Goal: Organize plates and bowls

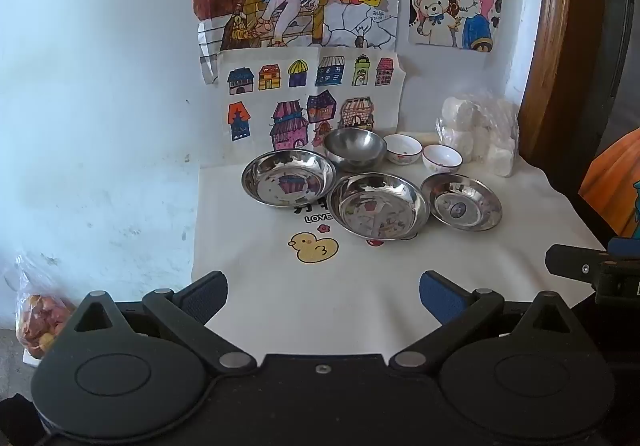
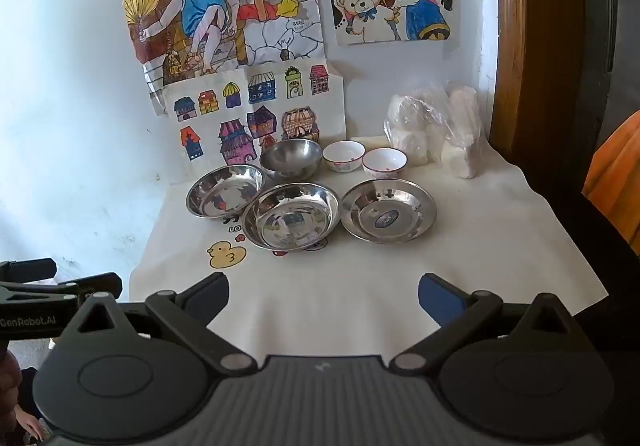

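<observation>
The jaws of both grippers are spread wide with nothing held between them, the left gripper (image 1: 323,296) and the right gripper (image 2: 323,298) each being poised above the near edge of the white cloth (image 1: 360,306) that covers the desk.

All the dishes lie well ahead of both grippers, grouped near the wall. Three steel plates are set in a front row: the left plate (image 1: 289,177), the middle plate (image 1: 379,205), which appears to touch or slightly overlap the left one, and the smaller right plate (image 1: 461,201) just beside it. Behind them a steel bowl (image 1: 354,148) is placed, with two small white bowls (image 1: 403,149) (image 1: 442,159) to its right, near a plastic bag (image 1: 480,130) of white items.

No dish has yet been taken, so the task is judged to be at its start. The step in hand is probably a reach toward a plate. A thin rim should be approached low and nearly level, with one finger slid under the lip and the other brought down on the inner slope; polished steel is likely to slip, so a firm bite at the rim is advised. Like should be stacked with like, the largest plate at the bottom.

Both grippers are aimed forward and slightly downward at the dishes, side by side, the left one's body being seen at the left edge of the right wrist view.
</observation>
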